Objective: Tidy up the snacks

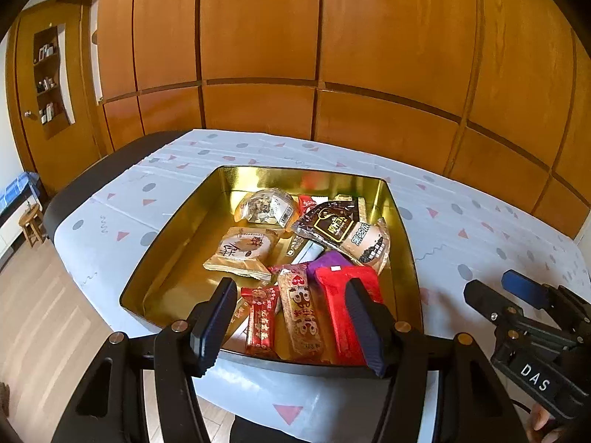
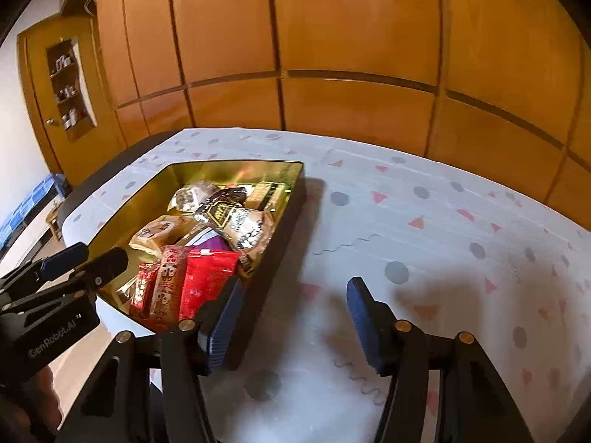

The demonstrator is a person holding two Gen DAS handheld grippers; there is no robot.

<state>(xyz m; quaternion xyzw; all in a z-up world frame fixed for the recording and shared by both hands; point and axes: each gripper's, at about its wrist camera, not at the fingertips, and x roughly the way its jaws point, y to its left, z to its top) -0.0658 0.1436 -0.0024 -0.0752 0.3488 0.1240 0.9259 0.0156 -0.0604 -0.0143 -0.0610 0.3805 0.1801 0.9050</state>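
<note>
A gold-lined tin box [image 1: 177, 229] sits on the patterned tablecloth and holds several wrapped snacks: a red packet [image 1: 338, 295], a tan bar [image 1: 301, 313], a small red bar [image 1: 260, 321], a beige pastry pack [image 1: 242, 251], a brown and white roll pack [image 1: 347, 232] and a clear pack [image 1: 267, 208]. My left gripper [image 1: 291, 317] is open and empty, above the box's near edge. My right gripper [image 2: 291, 321] is open and empty over bare cloth just right of the box [image 2: 122, 203]. It also shows in the left wrist view [image 1: 498, 291].
The table [image 2: 443, 221] has a white cloth with grey dots and pink triangles. Wooden wardrobe panels [image 1: 295, 55] stand behind it. A small wooden stool [image 1: 31, 223] and wood floor lie to the left. The left gripper [image 2: 83, 258] shows in the right wrist view.
</note>
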